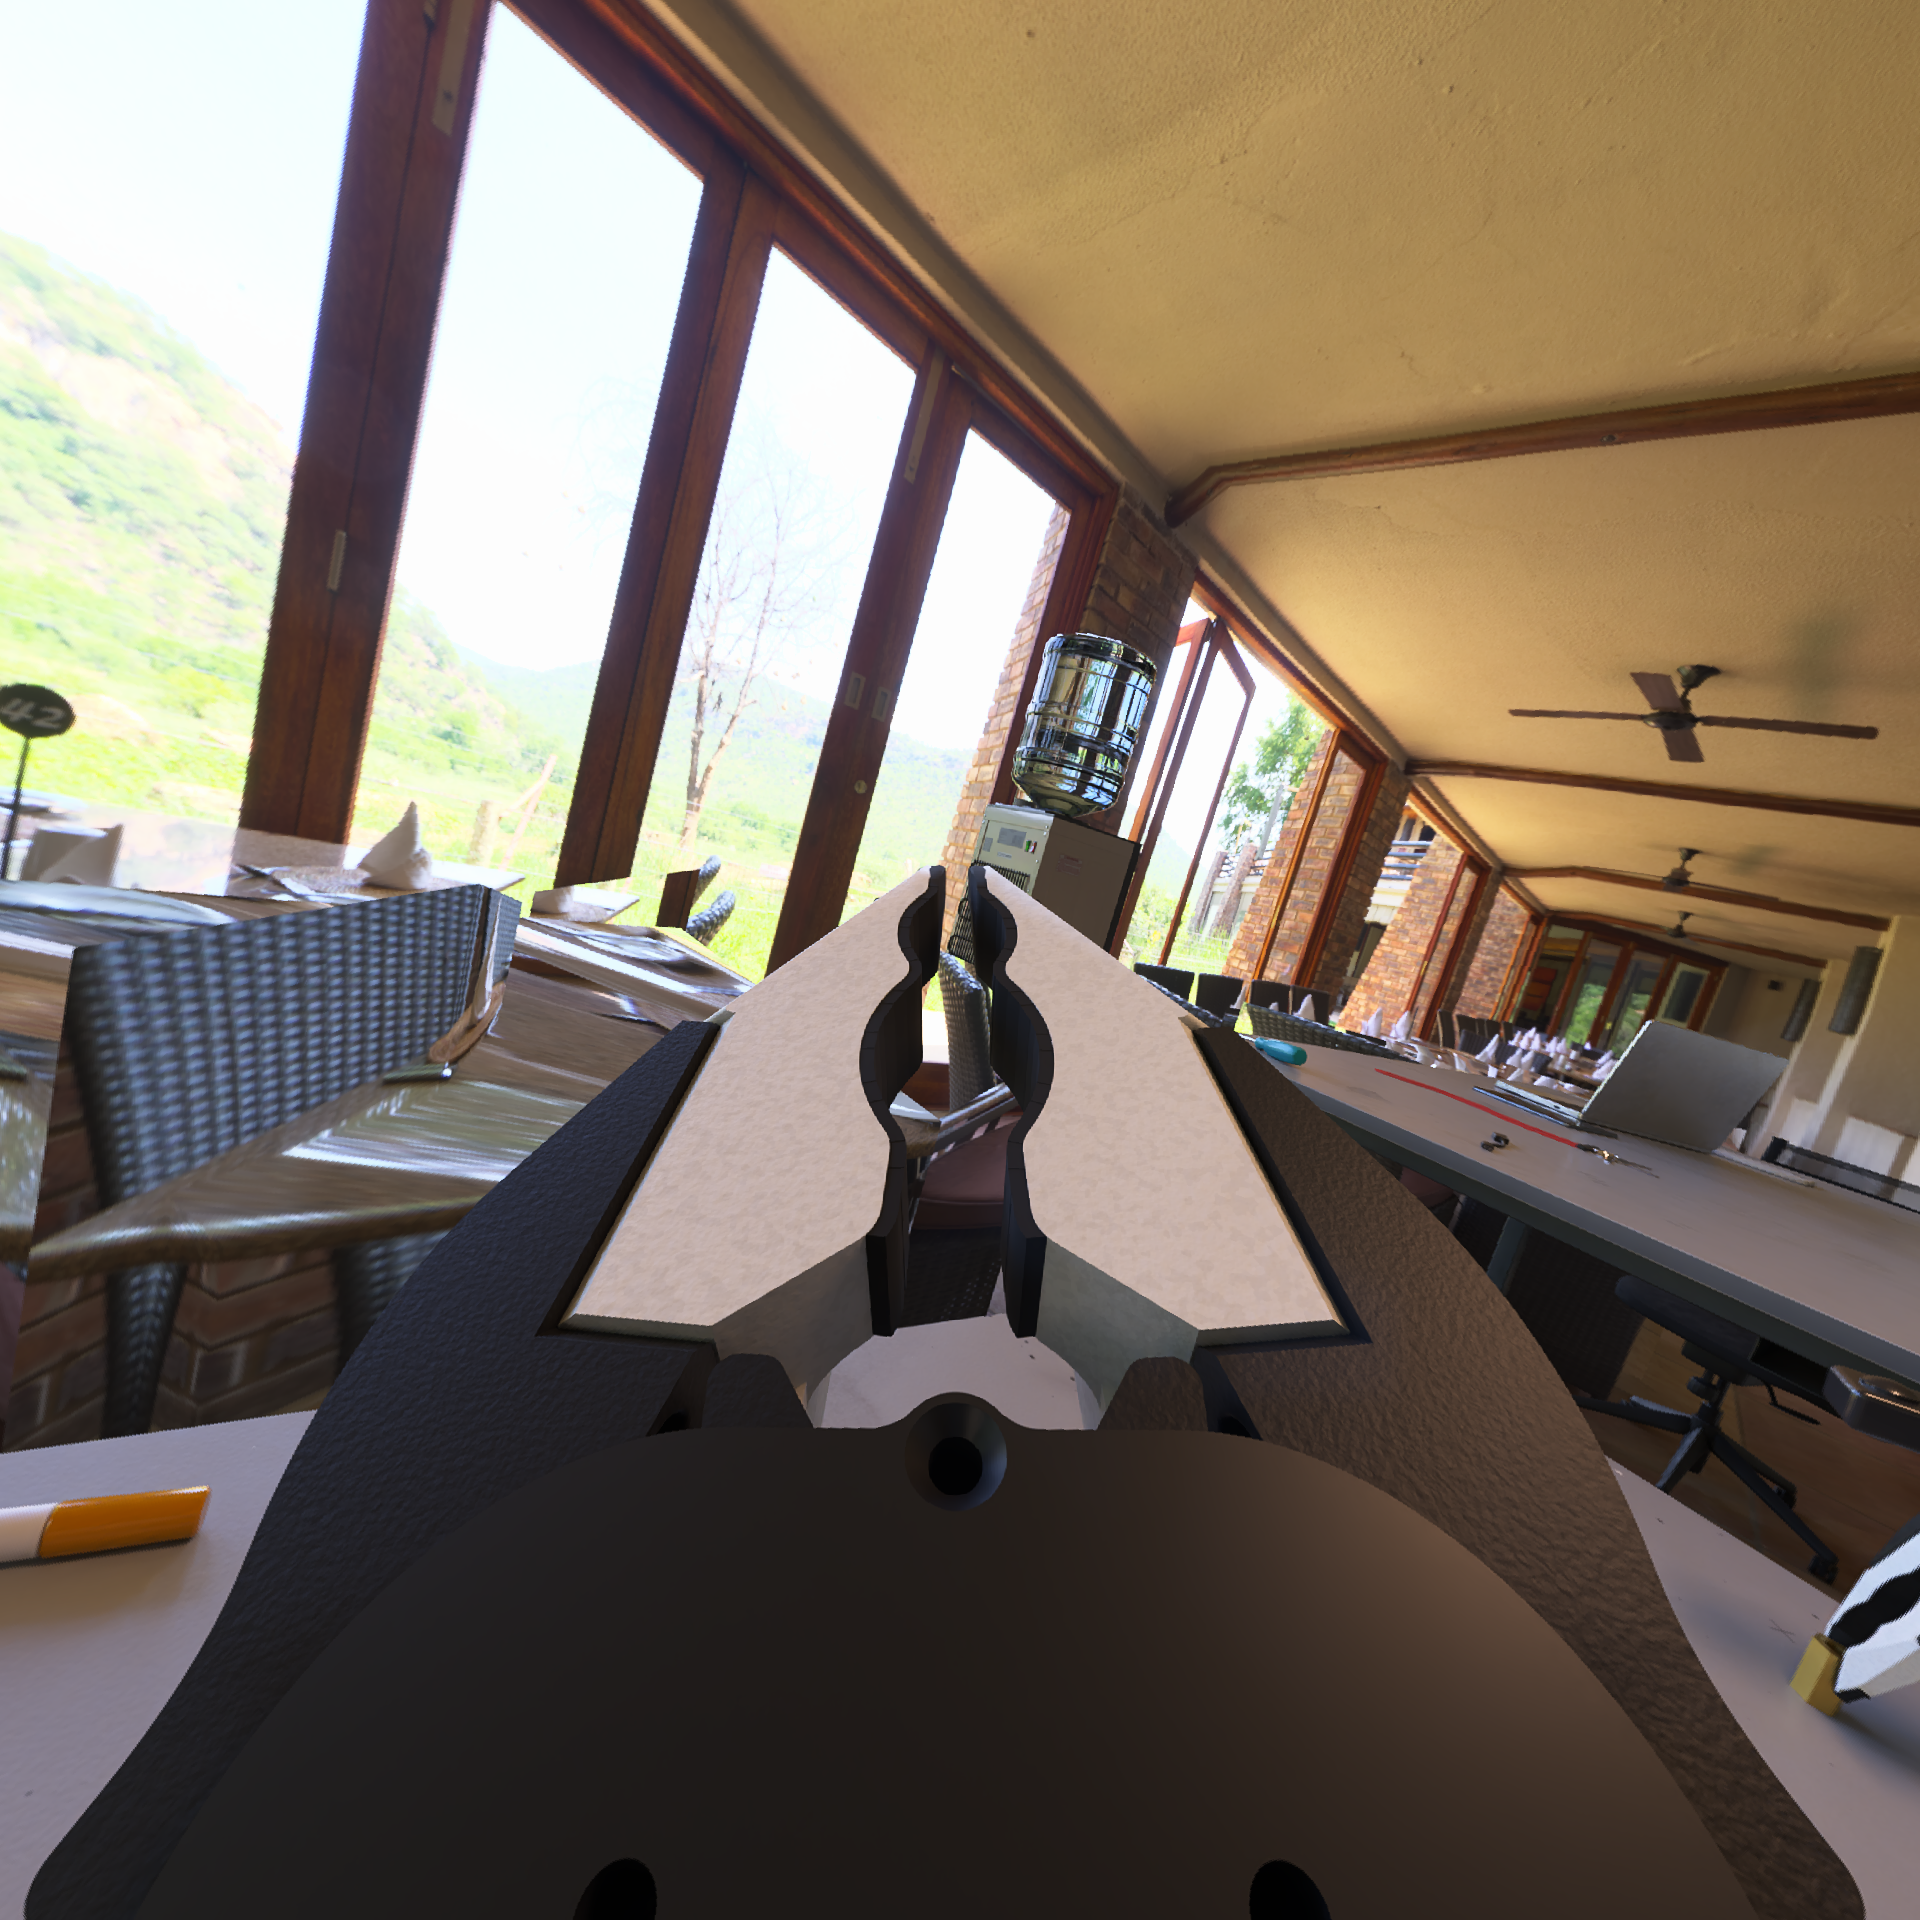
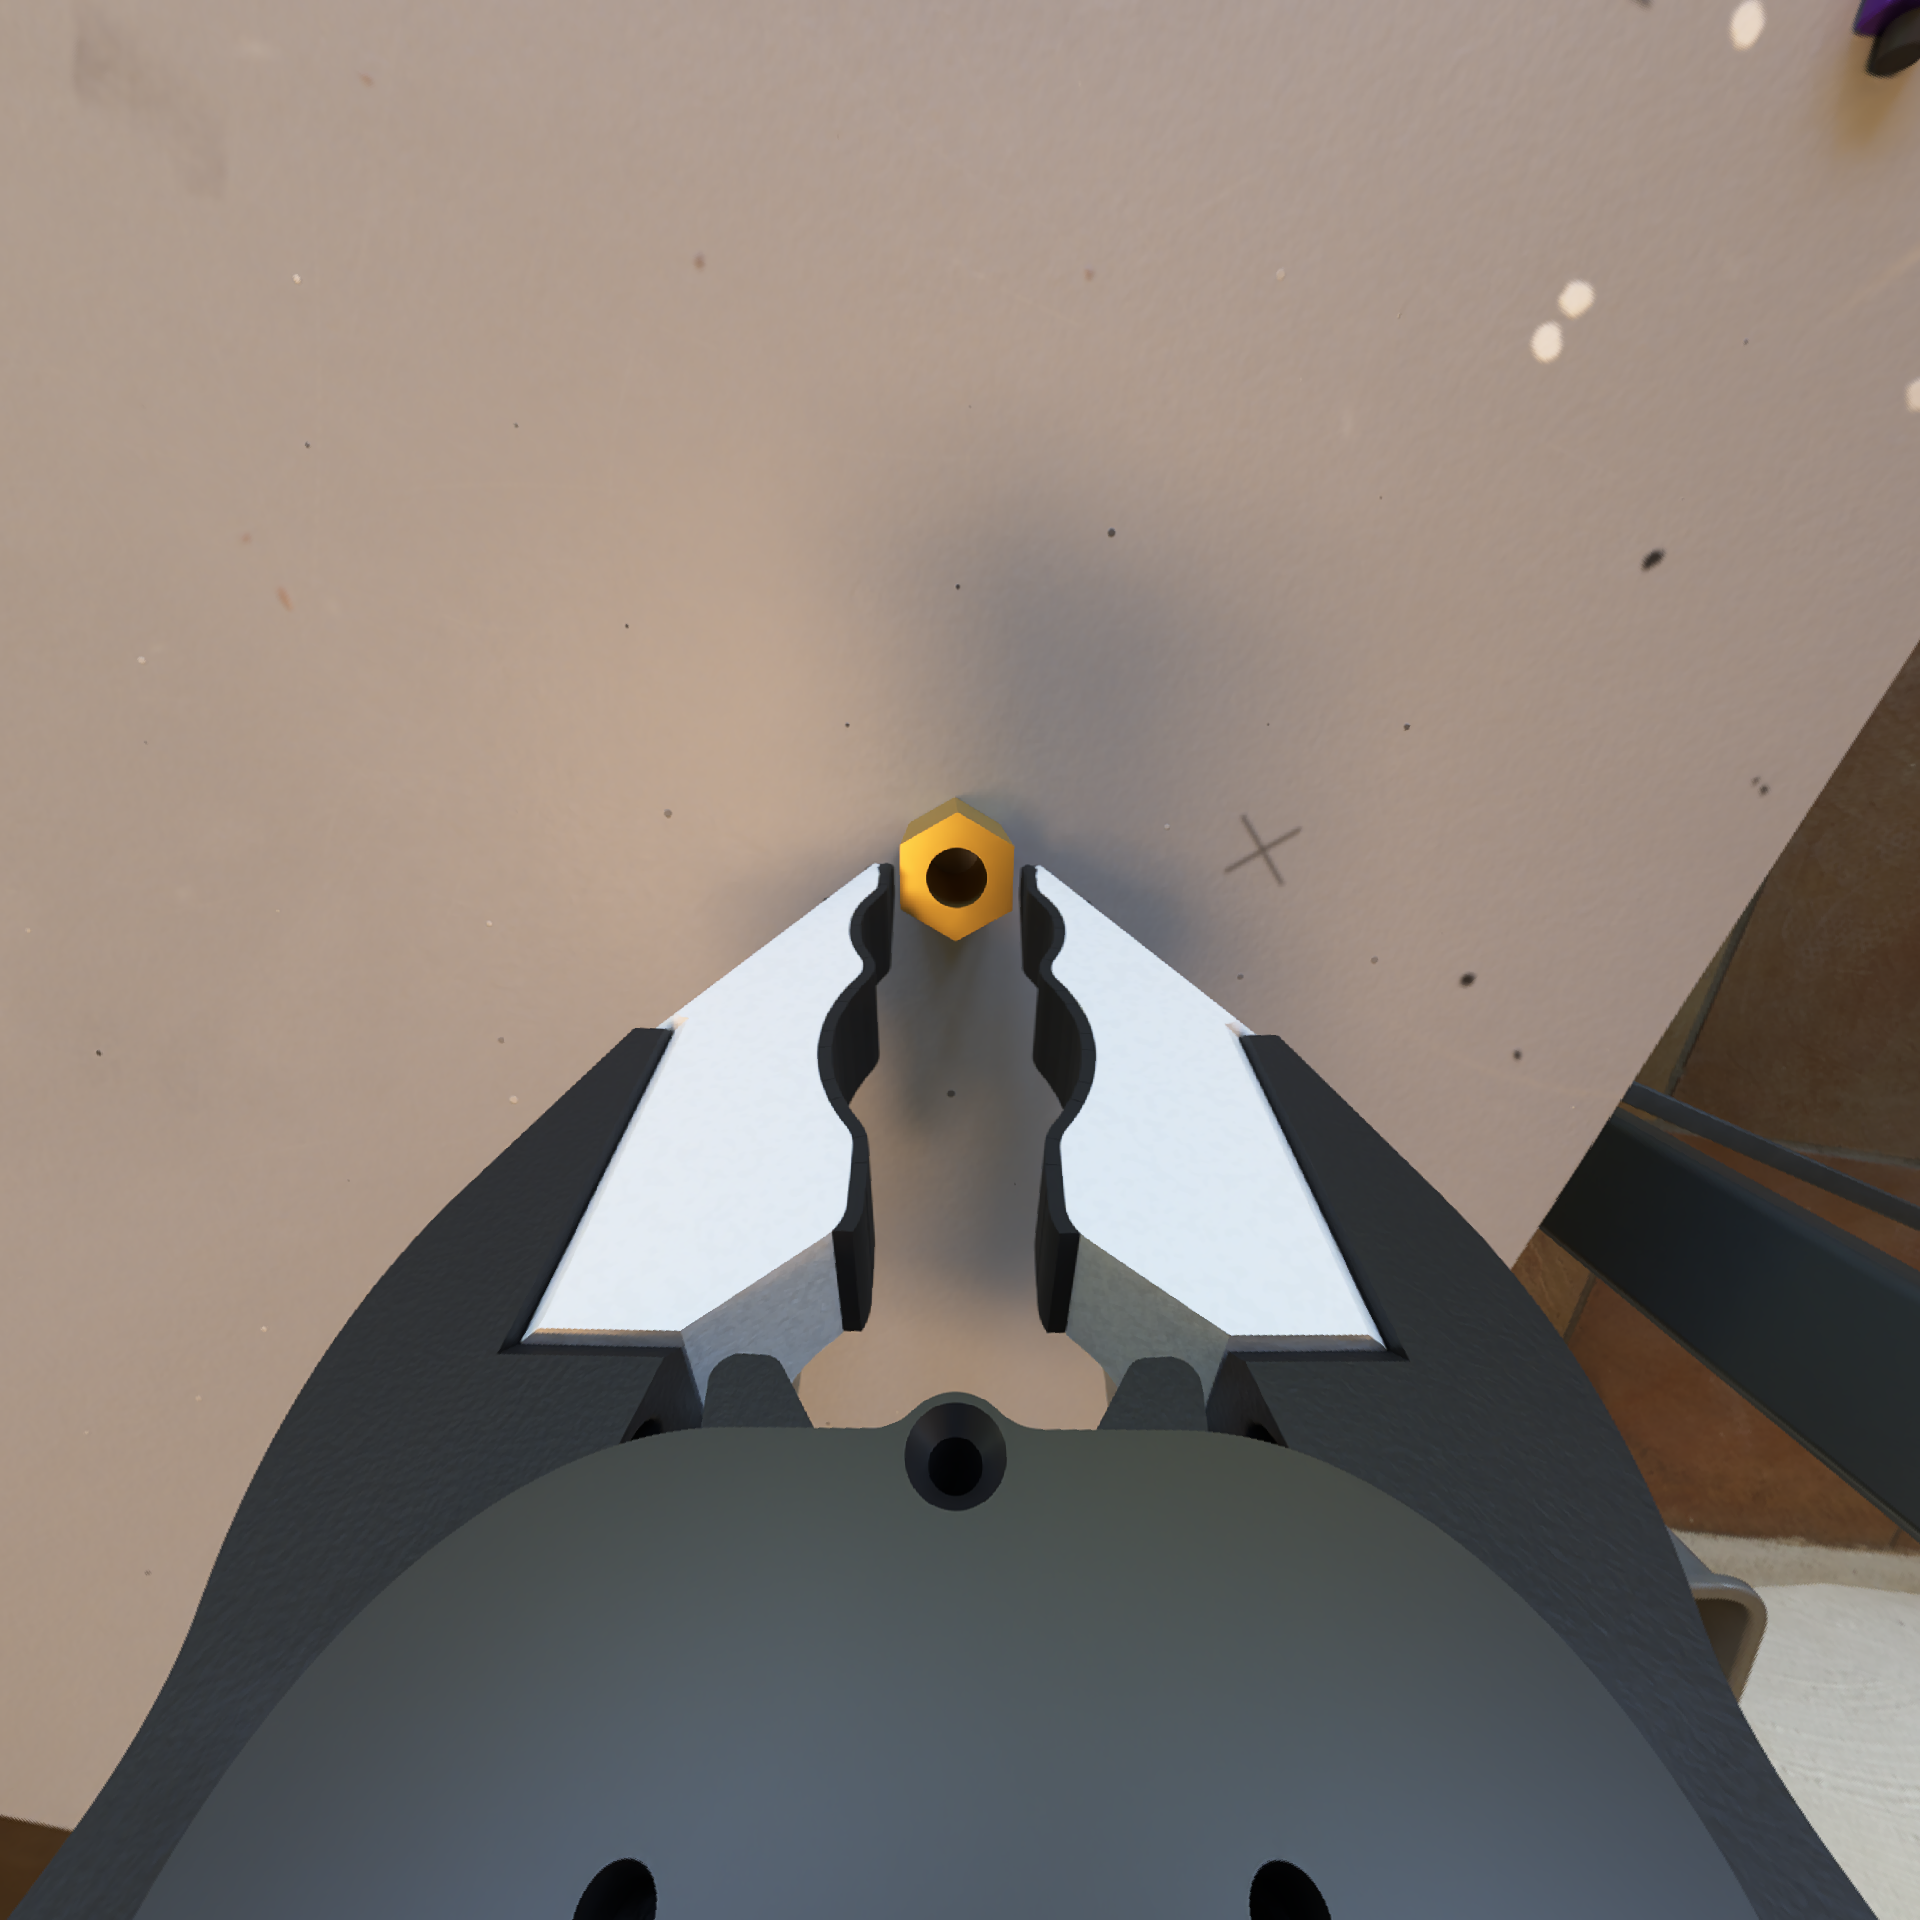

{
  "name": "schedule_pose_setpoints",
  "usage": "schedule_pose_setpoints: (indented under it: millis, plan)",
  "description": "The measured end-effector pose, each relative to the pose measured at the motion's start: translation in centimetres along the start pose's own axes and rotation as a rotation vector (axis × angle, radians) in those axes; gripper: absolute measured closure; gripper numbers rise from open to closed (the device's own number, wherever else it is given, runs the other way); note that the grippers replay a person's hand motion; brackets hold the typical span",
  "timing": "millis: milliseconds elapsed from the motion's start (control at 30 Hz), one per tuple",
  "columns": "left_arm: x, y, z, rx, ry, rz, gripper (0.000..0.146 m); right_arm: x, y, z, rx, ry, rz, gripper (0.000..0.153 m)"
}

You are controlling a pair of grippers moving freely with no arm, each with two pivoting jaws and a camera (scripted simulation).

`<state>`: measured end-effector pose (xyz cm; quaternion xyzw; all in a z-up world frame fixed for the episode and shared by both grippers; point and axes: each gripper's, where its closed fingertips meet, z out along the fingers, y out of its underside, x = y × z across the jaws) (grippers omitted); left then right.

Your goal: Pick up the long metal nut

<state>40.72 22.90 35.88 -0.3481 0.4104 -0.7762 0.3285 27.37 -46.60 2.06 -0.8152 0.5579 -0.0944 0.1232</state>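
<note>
The long metal nut (image 2: 956, 875) is gold and hexagonal. It stands on end on the beige table (image 2: 520, 520), its bore facing the right wrist view. My right gripper (image 2: 956, 883) points down at it, open, with one fingertip close on each side of the nut and narrow gaps showing. My left gripper (image 1: 958, 883) is shut and empty. It is held level above a table edge (image 1: 156, 1662) and points across the room. The nut does not show in the left wrist view.
A cross mark (image 2: 1262, 850) is drawn right of the nut. The table's edge runs diagonally at right, with floor below, and a dark purple object (image 2: 1891, 42) lies top right. Near the left gripper lie an orange-and-white marker (image 1: 104, 1522) and a black-and-white striped object (image 1: 1870, 1631).
</note>
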Motion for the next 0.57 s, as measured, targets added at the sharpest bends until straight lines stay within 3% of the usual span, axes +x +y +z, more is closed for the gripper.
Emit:
schedule_pose_setpoints:
  millis: [200,333,433,567]
  plan:
    - [-0.5,-0.7,-0.6,0.059,0.028,-0.048,0.142,-0.9,-1.6,-0.7,0.057,-0.014,0.004,0.133]
    - [-2.3,-1.4,-1.5,0.127,0.023,-0.142,0.142,-3.9,-5.4,-2.8,0.147,-0.048,-0.049,0.133]
    - [-3.7,-2.3,-2.3,0.153,0.005,-0.160,0.142,-8.8,-9.9,-5.3,0.238,-0.127,-0.135,0.133]
    - [-4.6,-5.2,-3.6,0.188,-0.014,-0.135,0.142,-19.2,-16.8,-8.8,0.368,-0.284,-0.356,0.133]
